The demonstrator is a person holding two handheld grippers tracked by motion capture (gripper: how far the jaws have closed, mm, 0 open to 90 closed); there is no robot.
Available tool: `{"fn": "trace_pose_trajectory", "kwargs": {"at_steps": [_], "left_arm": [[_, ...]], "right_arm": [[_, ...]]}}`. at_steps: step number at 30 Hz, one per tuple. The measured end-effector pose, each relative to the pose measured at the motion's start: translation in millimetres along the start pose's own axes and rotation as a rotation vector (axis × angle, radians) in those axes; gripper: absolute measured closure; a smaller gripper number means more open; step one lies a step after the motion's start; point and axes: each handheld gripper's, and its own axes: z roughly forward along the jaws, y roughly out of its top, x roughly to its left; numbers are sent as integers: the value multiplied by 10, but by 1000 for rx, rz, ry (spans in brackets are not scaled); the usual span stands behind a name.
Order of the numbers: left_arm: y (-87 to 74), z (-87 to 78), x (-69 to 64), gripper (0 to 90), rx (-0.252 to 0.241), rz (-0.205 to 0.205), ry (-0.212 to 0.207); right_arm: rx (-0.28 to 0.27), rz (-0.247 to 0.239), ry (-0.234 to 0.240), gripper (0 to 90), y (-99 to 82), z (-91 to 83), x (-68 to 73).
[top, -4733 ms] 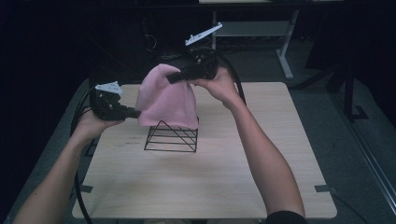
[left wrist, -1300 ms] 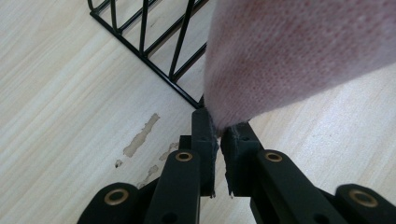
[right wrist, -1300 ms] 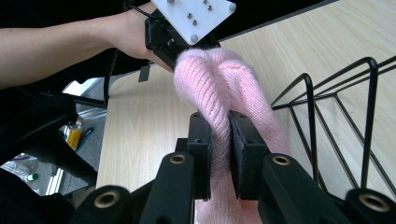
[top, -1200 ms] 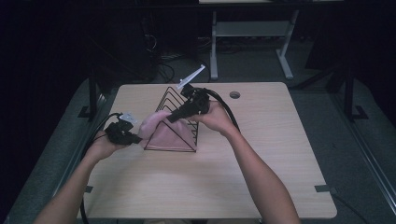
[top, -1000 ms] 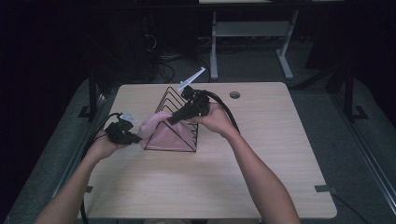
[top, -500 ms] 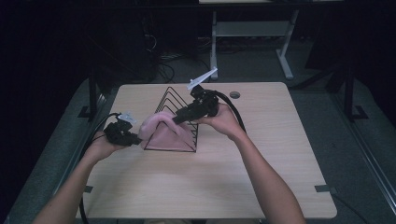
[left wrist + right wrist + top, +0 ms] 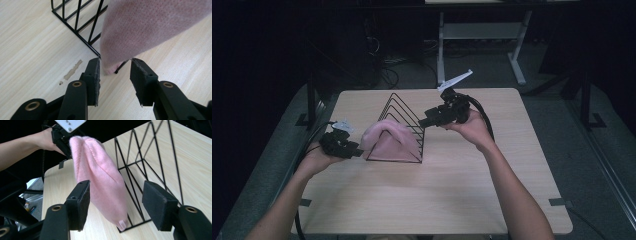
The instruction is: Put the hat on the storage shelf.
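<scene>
Two grippers are in my hands, and both have their fingers apart, holding nothing. My landmark is the black wire rack (image 7: pixel 399 127), a ridge of triangular frames standing on the pale wood-grain desk (image 7: pixel 437 195). Over its near end the soft pink knitted hat (image 7: pixel 387 140) hangs draped, one side falling outside the rack's left corner. My left gripper (image 7: pixel 357 152) sits low at that corner, the hat's hem (image 7: pixel 112 67) between its fingers with a gap on either side. My right gripper (image 7: pixel 424 121) hovers to the right of the rack, near its top, its padded fingers (image 7: pixel 156 205) spread wide toward the hat (image 7: pixel 102 182).

My worry is the knit: it is loose, stretchy and fuzzy, and I judge it could snag on the thin hard wires if tugged. The rack looks light, so a pull on the hat might drag or tip it. Draped unevenly, the hat may also slide off sideways.
</scene>
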Motion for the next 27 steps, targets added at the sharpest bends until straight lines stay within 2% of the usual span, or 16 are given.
{"fn": "trace_pose_trajectory", "kwargs": {"at_steps": [14, 27], "left_arm": [[-61, -45, -13, 474, -23, -34, -1], [-99, -51, -39, 345, -22, -57, 6]], "right_arm": [[-4, 44, -75, 344, -239, -321, -105], [-3, 119, -150, 319, -615, -650, -221]]}}
